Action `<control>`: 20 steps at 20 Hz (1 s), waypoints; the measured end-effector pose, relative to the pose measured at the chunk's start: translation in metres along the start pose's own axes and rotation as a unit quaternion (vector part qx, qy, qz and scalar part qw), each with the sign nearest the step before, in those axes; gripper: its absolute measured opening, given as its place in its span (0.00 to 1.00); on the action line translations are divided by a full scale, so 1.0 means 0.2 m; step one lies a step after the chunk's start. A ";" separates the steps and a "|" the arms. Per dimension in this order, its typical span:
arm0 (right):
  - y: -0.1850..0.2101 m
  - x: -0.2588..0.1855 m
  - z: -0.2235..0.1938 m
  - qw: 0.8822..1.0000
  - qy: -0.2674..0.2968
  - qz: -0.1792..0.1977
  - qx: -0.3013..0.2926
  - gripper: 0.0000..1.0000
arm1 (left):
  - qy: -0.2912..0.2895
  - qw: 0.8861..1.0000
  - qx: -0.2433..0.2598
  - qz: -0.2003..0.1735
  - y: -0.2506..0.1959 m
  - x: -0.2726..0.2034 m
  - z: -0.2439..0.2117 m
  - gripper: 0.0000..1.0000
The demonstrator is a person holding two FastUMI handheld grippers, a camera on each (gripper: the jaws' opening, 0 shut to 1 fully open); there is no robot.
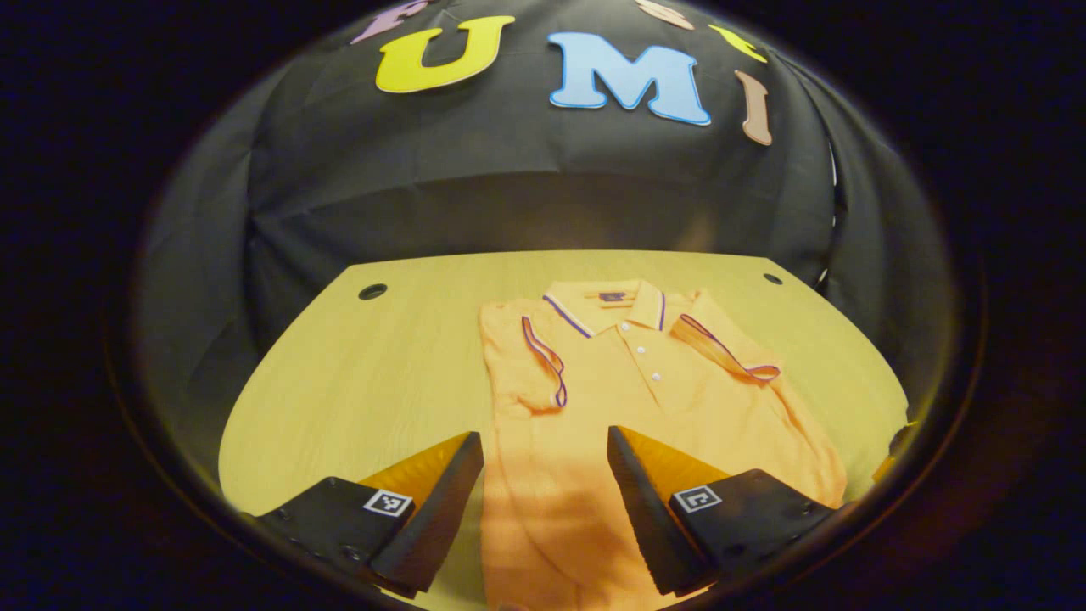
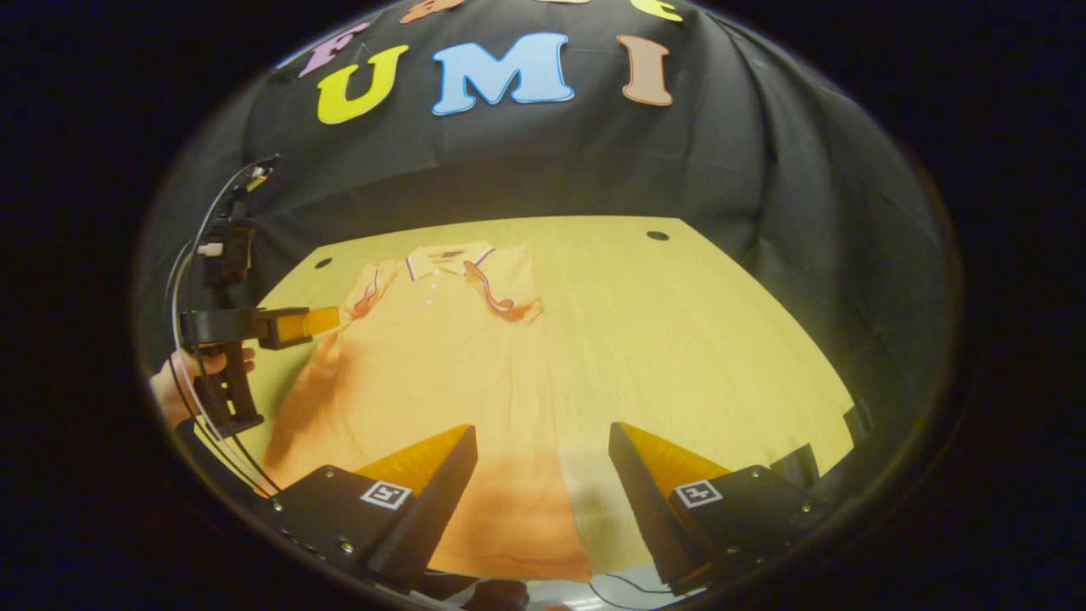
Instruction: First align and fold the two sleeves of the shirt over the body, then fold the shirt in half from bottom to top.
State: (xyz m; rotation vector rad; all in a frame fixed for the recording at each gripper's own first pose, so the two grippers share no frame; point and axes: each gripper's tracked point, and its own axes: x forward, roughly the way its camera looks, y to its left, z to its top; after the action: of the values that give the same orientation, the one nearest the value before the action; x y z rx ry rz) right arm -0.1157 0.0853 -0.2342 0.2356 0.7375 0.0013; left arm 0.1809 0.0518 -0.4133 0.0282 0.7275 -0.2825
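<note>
An orange polo shirt point(image 1: 619, 399) lies flat on the wooden table point(image 1: 373, 382), collar at the far side. Both short sleeves, edged with a striped trim, lie folded in over the chest: one sleeve point(image 1: 543, 361) on the left, the other sleeve point(image 1: 725, 348) on the right. My left gripper point(image 1: 545, 484) hovers open above the shirt's lower body, nothing between its fingers. In the right gripper view the shirt point(image 2: 433, 365) spreads left of centre, and my right gripper point(image 2: 541, 475) stands open over its bottom hem and right edge. The left gripper point(image 2: 293, 327), held by a hand point(image 2: 182, 382), shows at the far left.
The table has round cable holes near its far corners, a left hole point(image 1: 372, 291) and a right hole point(image 1: 772, 278). Bare tabletop point(image 2: 704, 339) stretches right of the shirt. Cables point(image 2: 191, 280) trail from the other gripper. Black cloth walls the booth behind the table.
</note>
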 end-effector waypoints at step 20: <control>0.01 -0.12 -0.54 0.995 0.076 0.031 -0.048 0.97 | 0.067 0.998 -0.008 -0.002 0.12 -0.99 -0.93 0.96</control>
State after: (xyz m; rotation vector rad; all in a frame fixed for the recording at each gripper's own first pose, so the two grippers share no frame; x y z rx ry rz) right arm -0.2048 0.1087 -0.2943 0.1673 0.8796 0.1154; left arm -0.0745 0.1454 -0.4237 0.0309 0.8621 -0.2801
